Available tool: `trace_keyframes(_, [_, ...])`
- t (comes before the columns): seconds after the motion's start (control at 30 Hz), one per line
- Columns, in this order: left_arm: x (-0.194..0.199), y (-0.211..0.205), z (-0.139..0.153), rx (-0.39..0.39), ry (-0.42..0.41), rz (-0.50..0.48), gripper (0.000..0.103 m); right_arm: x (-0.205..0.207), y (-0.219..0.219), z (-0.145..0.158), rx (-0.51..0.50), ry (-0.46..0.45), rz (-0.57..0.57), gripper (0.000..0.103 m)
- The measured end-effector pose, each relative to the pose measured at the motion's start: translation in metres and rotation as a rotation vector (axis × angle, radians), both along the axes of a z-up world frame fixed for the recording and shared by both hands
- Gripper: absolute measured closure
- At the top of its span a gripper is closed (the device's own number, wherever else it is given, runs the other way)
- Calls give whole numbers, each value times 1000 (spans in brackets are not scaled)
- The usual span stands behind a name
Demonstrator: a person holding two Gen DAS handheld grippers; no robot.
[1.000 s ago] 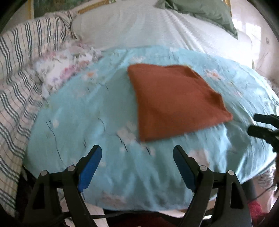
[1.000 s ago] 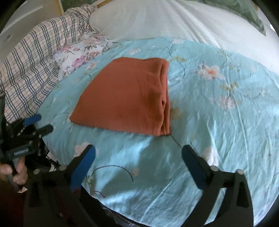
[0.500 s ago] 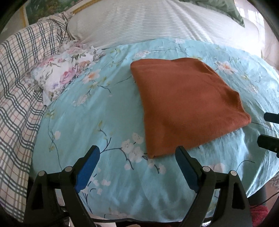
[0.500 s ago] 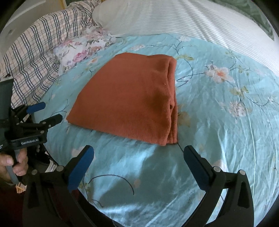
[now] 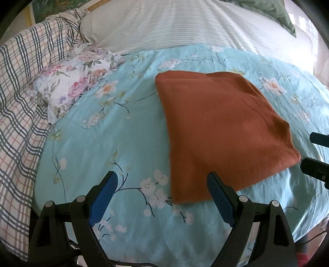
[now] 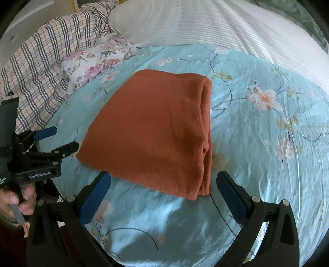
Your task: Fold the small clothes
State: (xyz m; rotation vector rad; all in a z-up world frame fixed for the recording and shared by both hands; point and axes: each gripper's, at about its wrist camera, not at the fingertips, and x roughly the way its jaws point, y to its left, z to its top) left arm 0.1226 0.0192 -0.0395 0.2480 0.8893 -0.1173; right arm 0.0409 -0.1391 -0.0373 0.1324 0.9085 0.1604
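Observation:
A rust-orange garment [image 5: 222, 127] lies folded into a flat rectangle on the teal floral bedspread [image 5: 115, 131]; in the right wrist view [image 6: 156, 131] its folded layers show along the right edge. My left gripper [image 5: 162, 182] is open and empty, its right finger just over the garment's near left corner. My right gripper [image 6: 163, 182] is open and empty, straddling the garment's near edge just above it. The left gripper also shows at the left of the right wrist view [image 6: 59, 139], open, beside the garment's left corner.
A floral cloth [image 5: 76, 82] and a plaid blanket [image 5: 22, 98] lie at the left. A white striped pillow [image 5: 185, 26] and a green pillow [image 5: 273, 12] lie at the back. The bedspread's near edge drops off below the grippers.
Both grippers have moved forward and closer to the folded garment, which now looks larger. Both stay open and empty. The garment has not moved.

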Motion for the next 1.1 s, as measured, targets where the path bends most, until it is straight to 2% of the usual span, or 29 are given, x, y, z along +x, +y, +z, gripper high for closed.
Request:
trace_keyframes(0.5, [3,5,8,2,-14,32,14,12,4,0,-18,10,17,1])
trace_keyframes(1.1, [-12,-1,12,2,-30,10,14,-4,12,7,-11,-6,28,1])
